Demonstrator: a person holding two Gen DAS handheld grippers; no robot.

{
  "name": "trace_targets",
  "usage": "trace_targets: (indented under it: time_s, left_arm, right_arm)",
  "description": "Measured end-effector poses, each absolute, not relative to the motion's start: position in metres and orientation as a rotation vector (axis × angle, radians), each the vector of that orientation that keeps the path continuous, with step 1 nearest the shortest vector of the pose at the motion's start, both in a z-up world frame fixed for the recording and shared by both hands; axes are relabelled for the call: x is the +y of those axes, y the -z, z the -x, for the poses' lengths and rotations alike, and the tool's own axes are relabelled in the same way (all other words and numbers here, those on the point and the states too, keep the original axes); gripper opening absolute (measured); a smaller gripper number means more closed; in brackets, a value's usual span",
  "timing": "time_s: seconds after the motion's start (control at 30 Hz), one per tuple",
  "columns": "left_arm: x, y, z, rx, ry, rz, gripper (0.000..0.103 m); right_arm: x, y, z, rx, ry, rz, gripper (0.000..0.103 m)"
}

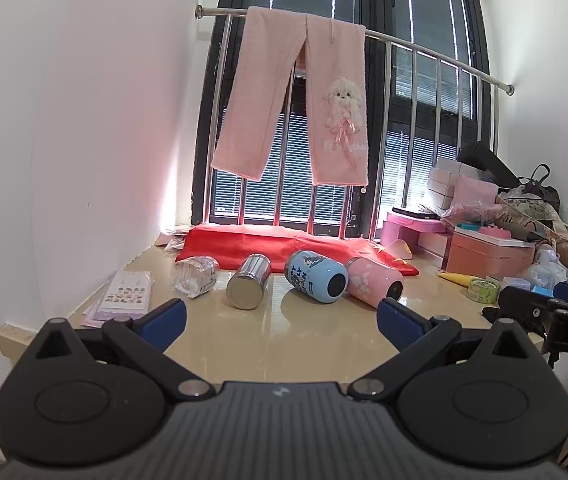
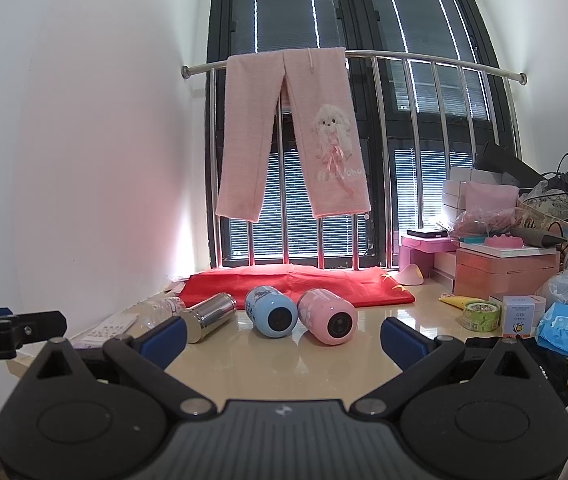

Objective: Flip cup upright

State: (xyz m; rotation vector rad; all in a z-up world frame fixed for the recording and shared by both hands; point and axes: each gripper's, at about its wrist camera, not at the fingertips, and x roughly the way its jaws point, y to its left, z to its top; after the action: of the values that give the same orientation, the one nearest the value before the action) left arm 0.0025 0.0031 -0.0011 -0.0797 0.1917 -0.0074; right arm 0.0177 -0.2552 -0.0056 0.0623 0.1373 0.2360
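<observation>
Three cups lie on their sides on the beige tabletop [image 1: 292, 328]: a steel cup [image 1: 248, 286], a blue cup [image 1: 316, 282] and a pink cup [image 1: 374, 285]. They also show in the right wrist view as the steel cup [image 2: 208, 317], the blue cup [image 2: 271, 311] and the pink cup [image 2: 327, 317]. My left gripper [image 1: 281, 318] is open and empty, short of the cups. My right gripper [image 2: 283, 336] is open and empty, just in front of the blue and pink cups.
A clear plastic bottle [image 1: 195, 276] lies left of the steel cup. A red cloth [image 1: 284, 244] lies behind the cups. A sticker sheet [image 1: 125, 294] sits at the left edge. Boxes [image 2: 504, 270], a tape roll [image 2: 480, 314] and a blue packet [image 2: 566, 328] crowd the right side.
</observation>
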Motion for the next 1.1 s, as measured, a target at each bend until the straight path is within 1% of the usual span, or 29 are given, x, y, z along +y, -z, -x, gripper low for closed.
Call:
trace_targets:
  time_s: [0.4, 0.67, 0.87, 1.1]
  left_arm:
    - [0.002, 0.001, -0.005, 0.19, 0.008, 0.078, 0.103]
    - [0.006, 0.003, -0.027, 0.213, -0.003, 0.069, 0.103]
    - [0.019, 0.003, -0.069, 0.245, -0.023, 0.044, 0.103]
    - [0.04, -0.002, -0.145, 0.328, -0.042, -0.004, 0.103]
  right_arm:
    - [-0.253, 0.005, -0.022, 0.141, -0.238, -0.053, 0.103]
    - [-0.249, 0.01, -0.045, 0.175, -0.235, -0.058, 0.103]
    - [-0.241, 0.016, -0.086, 0.219, -0.231, -0.05, 0.103]
    - [-0.228, 0.019, -0.153, 0.269, -0.234, -0.037, 0.103]
